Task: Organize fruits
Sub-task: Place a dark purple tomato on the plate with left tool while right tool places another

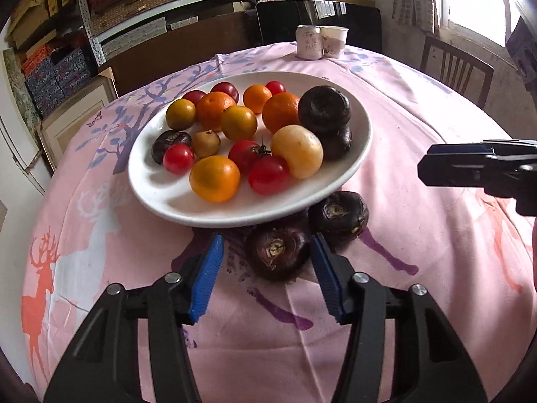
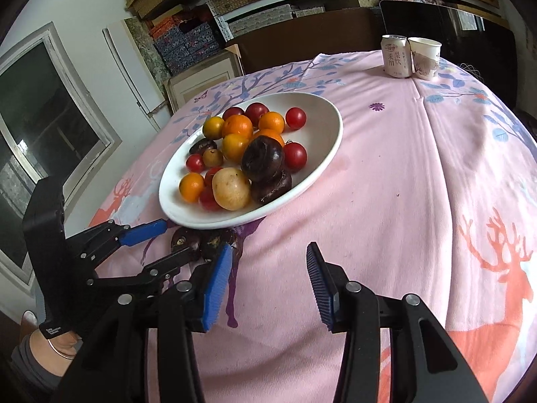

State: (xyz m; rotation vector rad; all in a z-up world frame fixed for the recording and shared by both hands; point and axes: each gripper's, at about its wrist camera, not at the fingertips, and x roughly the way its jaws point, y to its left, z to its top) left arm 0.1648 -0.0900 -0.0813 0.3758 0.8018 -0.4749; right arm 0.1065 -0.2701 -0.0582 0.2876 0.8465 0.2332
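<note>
A white plate (image 1: 161, 198) holds oranges, red tomatoes, a pale potato (image 1: 297, 151) and dark water chestnuts (image 1: 324, 109). Two dark water chestnuts lie on the pink tablecloth in front of the plate: one (image 1: 277, 252) between my left gripper's open jaws, one (image 1: 339, 216) just beyond to the right. My left gripper (image 1: 266, 262) is open around the near chestnut without touching it. My right gripper (image 2: 268, 265) is open and empty above bare cloth, to the right of the plate (image 2: 322, 164). The left gripper (image 2: 174, 235) shows in the right wrist view, with the two chestnuts (image 2: 186, 240) at its tips.
A drink can (image 1: 308, 42) and a paper cup (image 1: 334, 41) stand at the table's far edge. Shelves with boxes (image 1: 134, 0) fill the back wall. A wooden chair (image 1: 456, 67) stands at the far right. The right gripper (image 1: 476, 171) hangs at the right.
</note>
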